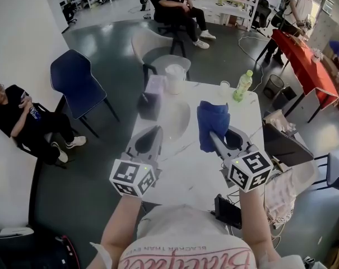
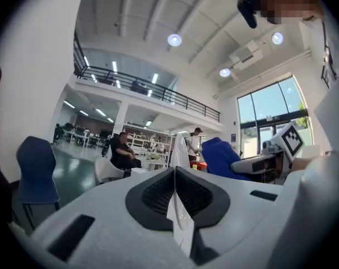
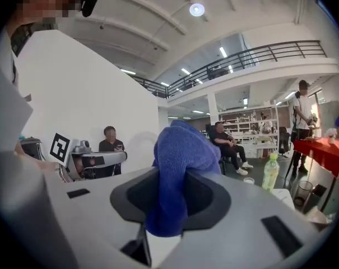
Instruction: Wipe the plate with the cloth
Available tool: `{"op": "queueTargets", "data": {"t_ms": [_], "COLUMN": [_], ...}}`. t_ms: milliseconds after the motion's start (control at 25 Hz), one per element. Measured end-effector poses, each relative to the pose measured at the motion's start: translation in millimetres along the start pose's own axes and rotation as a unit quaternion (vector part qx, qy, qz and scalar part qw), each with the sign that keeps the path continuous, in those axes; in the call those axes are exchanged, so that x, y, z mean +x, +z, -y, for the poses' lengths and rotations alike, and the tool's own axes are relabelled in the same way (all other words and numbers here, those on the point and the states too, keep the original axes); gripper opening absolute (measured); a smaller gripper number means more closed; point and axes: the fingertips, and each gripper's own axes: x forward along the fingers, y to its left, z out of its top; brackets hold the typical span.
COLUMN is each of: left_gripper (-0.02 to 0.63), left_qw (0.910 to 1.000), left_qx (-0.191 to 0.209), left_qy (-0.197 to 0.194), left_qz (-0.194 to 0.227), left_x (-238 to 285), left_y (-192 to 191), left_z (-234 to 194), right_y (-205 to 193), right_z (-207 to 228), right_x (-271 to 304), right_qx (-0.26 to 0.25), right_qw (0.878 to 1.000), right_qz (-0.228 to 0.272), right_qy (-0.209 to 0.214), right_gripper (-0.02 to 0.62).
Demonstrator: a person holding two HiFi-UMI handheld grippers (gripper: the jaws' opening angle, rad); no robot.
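My left gripper point(image 1: 157, 130) is shut on the rim of a white plate point(image 1: 175, 119), held up above the white table point(image 1: 186, 178). In the left gripper view the plate point(image 2: 179, 214) shows edge-on as a thin white strip pinched between the jaws of the left gripper point(image 2: 175, 172). My right gripper point(image 1: 214, 137) is shut on a blue cloth point(image 1: 213, 123), which bunches up just right of the plate. The cloth point(image 3: 179, 167) fills the jaws of the right gripper point(image 3: 177, 178) in its own view. I cannot tell whether cloth and plate touch.
At the table's far end stand a purple box point(image 1: 154, 86), a white jug point(image 1: 175, 77), a small cup point(image 1: 224, 84) and a green bottle point(image 1: 242, 86). A black device point(image 1: 228, 210) lies at the near edge. A blue chair point(image 1: 77, 83) and a seated person point(image 1: 23, 119) are on the left.
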Motion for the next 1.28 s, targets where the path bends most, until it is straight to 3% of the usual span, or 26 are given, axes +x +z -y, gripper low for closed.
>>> {"op": "queueTargets", "data": {"t_ms": [200, 440, 1280], "left_gripper": [0.012, 0.012, 0.012], "left_qw": [0.9968, 0.9906, 0.9943], "left_qx": [-0.078, -0.133, -0.103], "left_qy": [0.016, 0.024, 0.004], "left_qz": [-0.009, -0.023, -0.029], "left_x": [0, 2, -5], "left_y": [-2, -8, -5], "left_z": [-10, -14, 5], "right_y": [-5, -6, -14], "right_z": [-5, -11, -12], "right_x": [-2, -2, -16], "right_qx": [-0.002, 0.002, -0.002], "right_qw": [1.0, 1.0, 0.999], "right_qz": [0.007, 0.007, -0.001], "right_qy": [-0.008, -0.009, -0.032], "right_gripper": [0.103, 0.103, 0.103]}}
